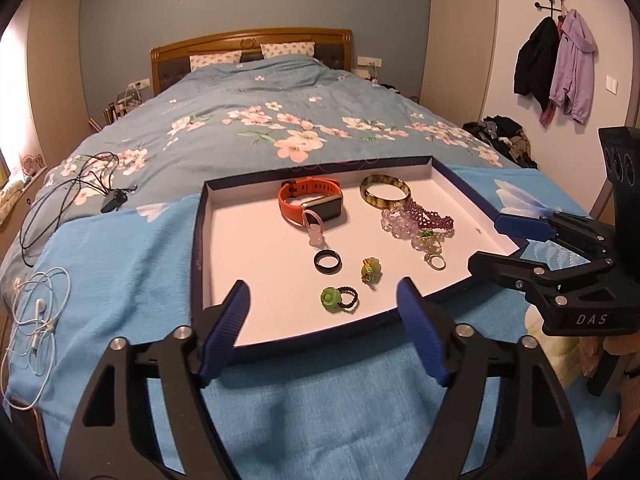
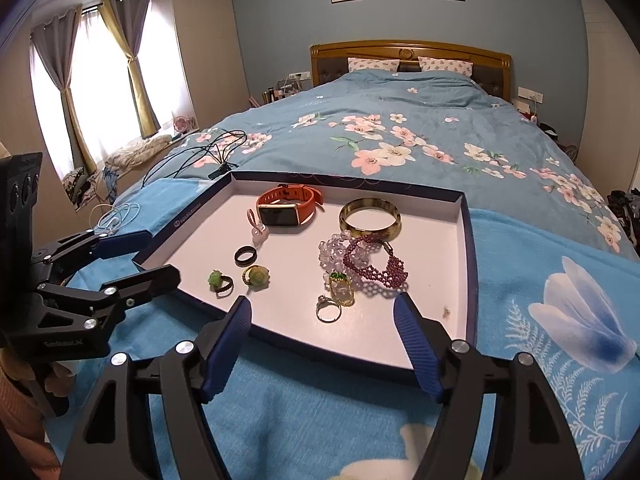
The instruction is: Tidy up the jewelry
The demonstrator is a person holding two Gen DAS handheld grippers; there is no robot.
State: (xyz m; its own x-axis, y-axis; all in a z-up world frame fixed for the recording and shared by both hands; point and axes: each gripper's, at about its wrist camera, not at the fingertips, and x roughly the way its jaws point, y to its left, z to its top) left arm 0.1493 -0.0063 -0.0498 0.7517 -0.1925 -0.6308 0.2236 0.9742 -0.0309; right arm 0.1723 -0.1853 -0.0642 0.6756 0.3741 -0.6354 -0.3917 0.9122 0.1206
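Jaws of left gripper (image 1: 324, 300) and right gripper (image 2: 322, 316): both wide apart, nothing between them, poised over the near rim of the tray (image 1: 200, 216). Tray on bed (image 1: 248, 92), containing: orange watch (image 1: 310, 200), bangle (image 1: 385, 192), beaded bracelets (image 1: 416, 220), black ring (image 1: 328, 261), green flower rings (image 1: 338, 299).

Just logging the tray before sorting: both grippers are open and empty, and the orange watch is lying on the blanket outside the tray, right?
Not quite. The orange watch lies inside the tray, near its far edge, as the right wrist view shows. The rest stands.
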